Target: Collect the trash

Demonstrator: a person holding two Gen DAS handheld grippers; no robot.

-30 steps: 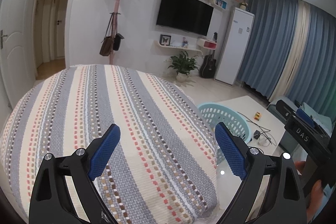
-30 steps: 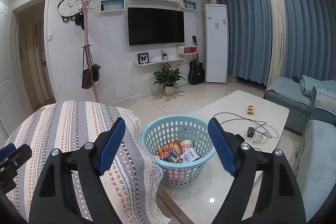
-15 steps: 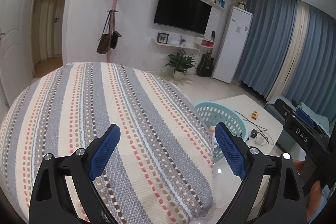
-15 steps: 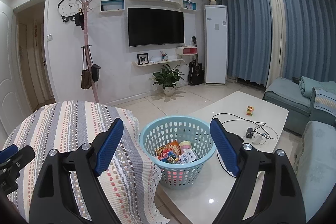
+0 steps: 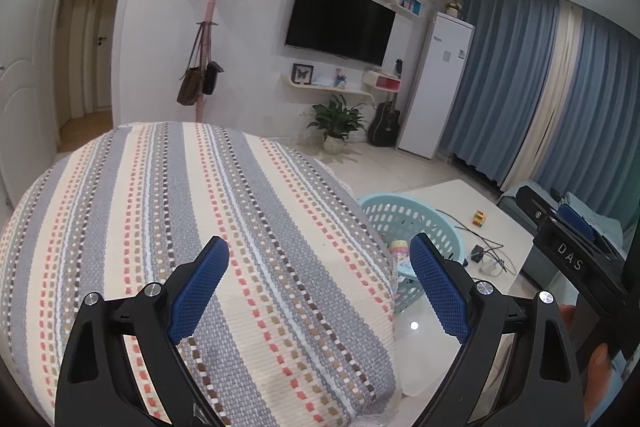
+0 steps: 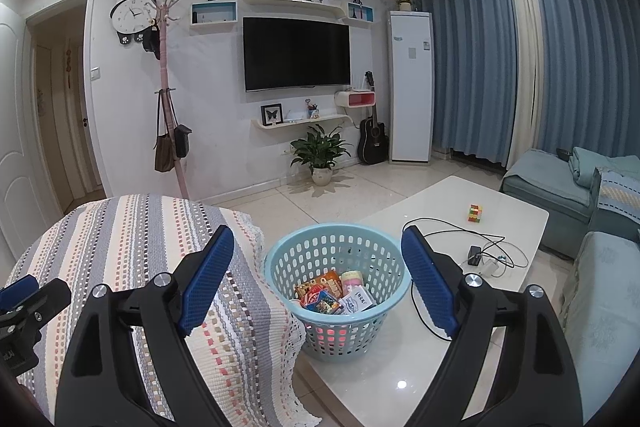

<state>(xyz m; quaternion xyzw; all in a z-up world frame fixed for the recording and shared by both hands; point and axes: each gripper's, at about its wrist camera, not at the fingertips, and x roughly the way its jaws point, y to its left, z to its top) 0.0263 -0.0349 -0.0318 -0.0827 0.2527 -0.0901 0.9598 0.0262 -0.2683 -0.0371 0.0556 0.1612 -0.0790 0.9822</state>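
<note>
Since the earlier frames almost nothing has shifted: the left wrist view has swung slightly, the right gripper's fingers have spread a touch wider, and the basket and its load sit where they were. The striped woven throw [image 5: 200, 227] fills the left of both views, draped over a rounded piece of furniture just beside the white coffee-table surface [image 6: 516, 223]. On that surface stands the light-blue perforated basket [image 6: 340, 247], close to the throw's fringe, holding the collected trash [image 6: 332, 293]: colourful snack wrappers, a small pink-capped container and a white packet. The left gripper [image 5: 320, 283] hangs above the throw with its blue-padded fingers [image 5: 198, 291] spread wide and nothing between them. The right gripper [image 6: 318, 279] hovers in front of the basket, fingers [image 6: 430, 283] likewise wide apart and empty. Farther along the surface lie a black cable with a charger [image 6: 476, 253] and a small colourful puzzle cube [image 6: 475, 213], well apart from the basket.
</note>
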